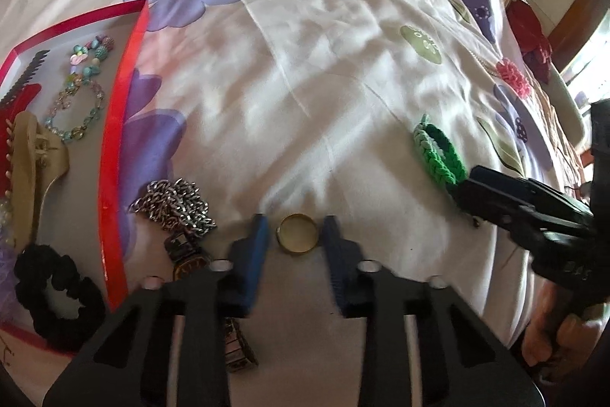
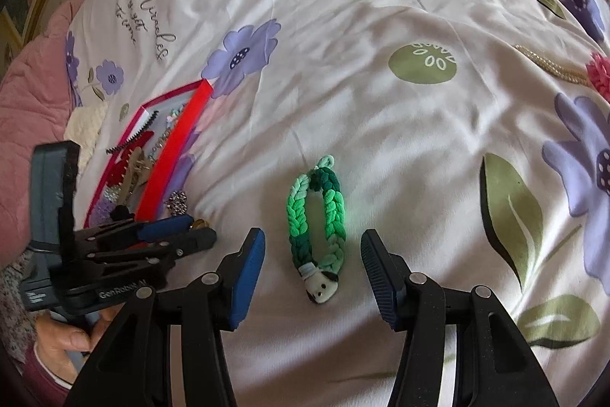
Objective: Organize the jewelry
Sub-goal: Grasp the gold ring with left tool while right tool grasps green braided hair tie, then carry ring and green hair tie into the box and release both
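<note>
A gold ring (image 1: 296,237) lies flat on the flowered sheet between the blue pads of my left gripper (image 1: 295,235). A thin strip of sheet shows on each side of the ring, so the pads do not press on it. Left of it lie a heap of silver chain (image 1: 175,205) and a watch (image 1: 188,260), partly under my left finger. The red-rimmed tray (image 1: 126,94) holds a bead bracelet (image 1: 76,109), a beige hair claw (image 1: 30,159) and a black scrunchie (image 1: 57,296). My right gripper (image 2: 312,237) stands open astride a green braided bracelet (image 2: 316,216) with a white charm.
A pearl strand (image 2: 549,65) and a pink pom flower (image 2: 600,71) lie at the far right of the sheet. A pink quilt (image 2: 30,82) bunches up at the left behind the tray. A hand (image 2: 65,338) holds the left gripper's handle.
</note>
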